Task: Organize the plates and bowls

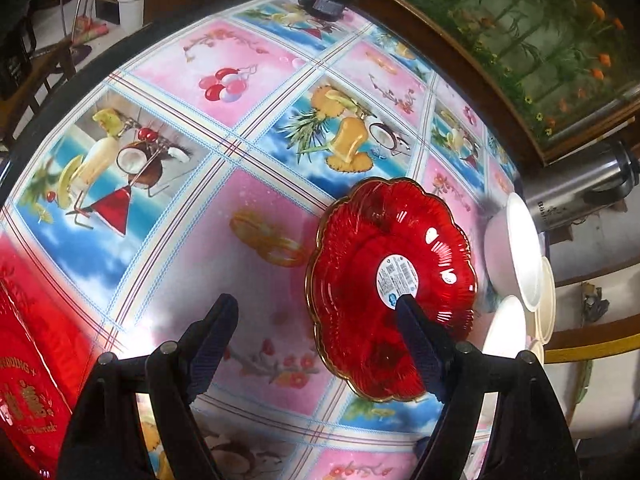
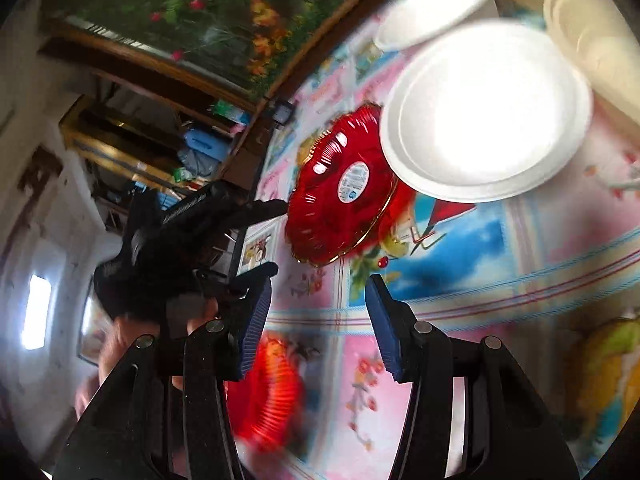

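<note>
Left tool (image 1: 316, 304) open; red plate (image 1: 384, 256) under its right finger

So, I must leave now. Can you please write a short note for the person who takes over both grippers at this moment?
Left gripper: open, nothing held; one finger lies over the red plate, the other is off to its side.
Right gripper: open and empty, above the tablecloth.
Things: the red plate sits on the table with a round sticker in its middle. A white plate is beside it, its rim over the red plate's edge in the right view. More white dishes stand at the table edge. Another red dish, blurred, is near the right gripper.
Done: nothing stacked yet.
Left: gather plates and bowls into piles.
</note>
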